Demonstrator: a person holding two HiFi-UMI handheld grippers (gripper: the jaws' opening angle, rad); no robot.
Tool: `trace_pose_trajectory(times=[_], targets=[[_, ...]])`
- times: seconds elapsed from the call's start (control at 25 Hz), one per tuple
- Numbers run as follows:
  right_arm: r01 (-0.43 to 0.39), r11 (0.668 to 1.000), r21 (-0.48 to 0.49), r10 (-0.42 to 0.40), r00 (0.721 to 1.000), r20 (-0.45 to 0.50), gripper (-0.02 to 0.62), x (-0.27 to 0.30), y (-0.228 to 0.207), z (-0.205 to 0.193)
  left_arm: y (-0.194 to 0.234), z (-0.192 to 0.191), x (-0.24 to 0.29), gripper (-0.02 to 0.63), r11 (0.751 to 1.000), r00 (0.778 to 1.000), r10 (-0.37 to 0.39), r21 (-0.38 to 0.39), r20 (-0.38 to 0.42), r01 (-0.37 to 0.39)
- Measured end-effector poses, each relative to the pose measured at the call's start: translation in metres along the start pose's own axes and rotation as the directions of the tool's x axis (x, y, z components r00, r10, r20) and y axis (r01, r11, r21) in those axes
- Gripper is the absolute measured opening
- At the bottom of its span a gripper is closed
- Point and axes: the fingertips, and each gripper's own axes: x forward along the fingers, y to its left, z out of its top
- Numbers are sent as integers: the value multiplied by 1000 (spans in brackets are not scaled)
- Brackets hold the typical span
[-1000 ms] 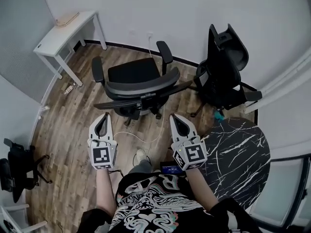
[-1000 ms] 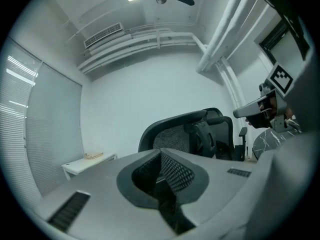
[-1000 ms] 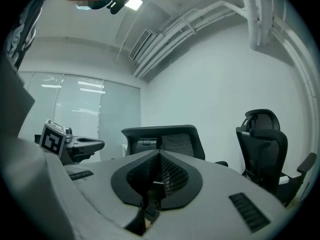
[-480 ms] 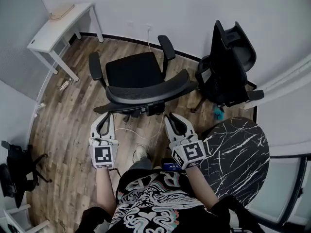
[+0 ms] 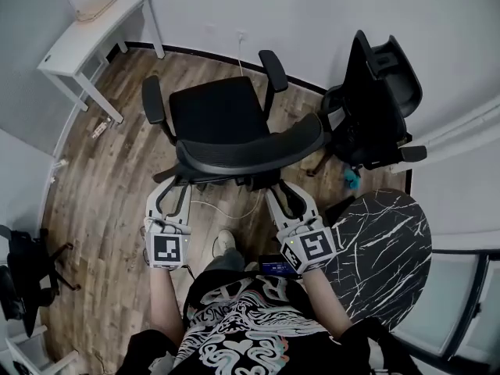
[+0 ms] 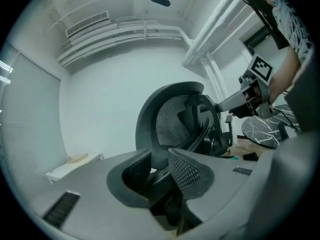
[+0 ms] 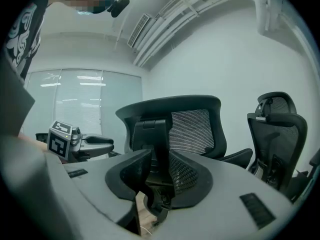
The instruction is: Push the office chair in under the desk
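A black office chair (image 5: 215,114) stands mid-floor with its curved mesh backrest (image 5: 254,151) towards me and its seat facing the white desk (image 5: 78,39) at the far left wall. My left gripper (image 5: 173,186) is just under the backrest's left end. Its jaws are opening, with the backrest's edge (image 6: 150,119) showing through the gap and no pad pressing on it. My right gripper (image 5: 281,190) is under the backrest's right part. It is open, and the chair's back support post (image 7: 155,139) shows through its gap. The left gripper (image 6: 160,166) and right gripper (image 7: 160,168) point slightly upward.
A second black chair (image 5: 379,100) stands at the right by the wall. A round black marble table (image 5: 383,241) is at my right side. Another dark chair (image 5: 19,272) sits at the left edge. A white cable (image 5: 234,209) lies on the wooden floor.
Both grippers have come forward to the chair's backrest, which now overlaps their tips. The left gripper's jaws have parted.
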Motion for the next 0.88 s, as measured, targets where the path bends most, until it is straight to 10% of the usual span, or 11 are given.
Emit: trace_pose_trajectory(times=[0.4,0.88], targets=[[-20,999,26,19,1000,23,106,7,-4,-4,-2,-25,5,215,989,990,-104,99,-98,113],[-74,997,-12,73,997,-35,110,27,0,-7,-10,-53,20,247,917,922,-248,237,-297,322]])
